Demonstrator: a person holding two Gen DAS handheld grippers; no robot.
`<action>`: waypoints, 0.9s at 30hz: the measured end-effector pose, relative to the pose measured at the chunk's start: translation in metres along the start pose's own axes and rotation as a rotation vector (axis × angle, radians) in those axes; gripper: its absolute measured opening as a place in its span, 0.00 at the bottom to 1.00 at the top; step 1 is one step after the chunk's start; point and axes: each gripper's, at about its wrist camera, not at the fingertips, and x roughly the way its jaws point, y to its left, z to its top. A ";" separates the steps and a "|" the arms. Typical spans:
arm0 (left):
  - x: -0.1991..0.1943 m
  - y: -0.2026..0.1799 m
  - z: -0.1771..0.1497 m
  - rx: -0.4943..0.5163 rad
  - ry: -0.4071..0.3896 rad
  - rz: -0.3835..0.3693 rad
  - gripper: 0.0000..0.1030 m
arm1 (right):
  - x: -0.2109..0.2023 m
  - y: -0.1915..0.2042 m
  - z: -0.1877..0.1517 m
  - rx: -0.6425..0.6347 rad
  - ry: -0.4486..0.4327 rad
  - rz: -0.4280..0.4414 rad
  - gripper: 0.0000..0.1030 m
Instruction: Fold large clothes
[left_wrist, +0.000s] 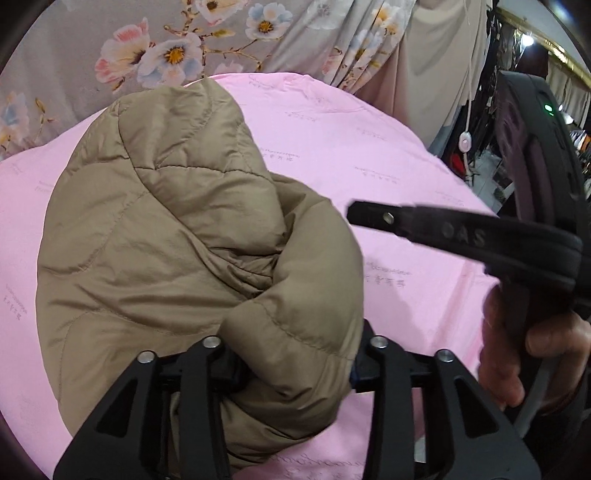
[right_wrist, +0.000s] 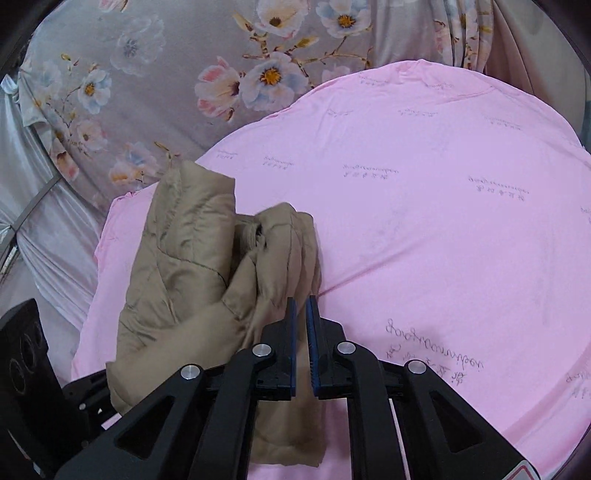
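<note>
A tan quilted puffer jacket (left_wrist: 155, 229) lies bunched on a pink sheet (left_wrist: 369, 155). In the left wrist view my left gripper (left_wrist: 295, 369) has its jaws spread around a thick fold of the jacket, which hides the fingertips. The right gripper (left_wrist: 373, 218) shows from the side at the right, held by a hand. In the right wrist view the jacket (right_wrist: 192, 266) sits left of centre. My right gripper (right_wrist: 302, 306) has its blue pads nearly together with a thin edge of the jacket between them.
The pink sheet (right_wrist: 443, 221) covers the work surface. A grey floral curtain (right_wrist: 155, 81) hangs behind it. A white cord with a switch (left_wrist: 464, 142) hangs at the right. The left gripper's body (right_wrist: 26, 362) shows at the lower left.
</note>
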 end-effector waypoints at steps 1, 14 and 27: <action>-0.010 0.001 0.002 -0.010 -0.017 -0.029 0.49 | -0.004 0.005 0.008 -0.003 -0.019 0.010 0.29; -0.126 0.114 0.061 -0.270 -0.319 0.180 0.71 | 0.008 0.079 0.105 0.008 0.012 0.133 0.75; -0.042 0.195 0.103 -0.415 -0.135 0.291 0.70 | 0.087 0.074 0.098 0.140 0.203 0.161 0.13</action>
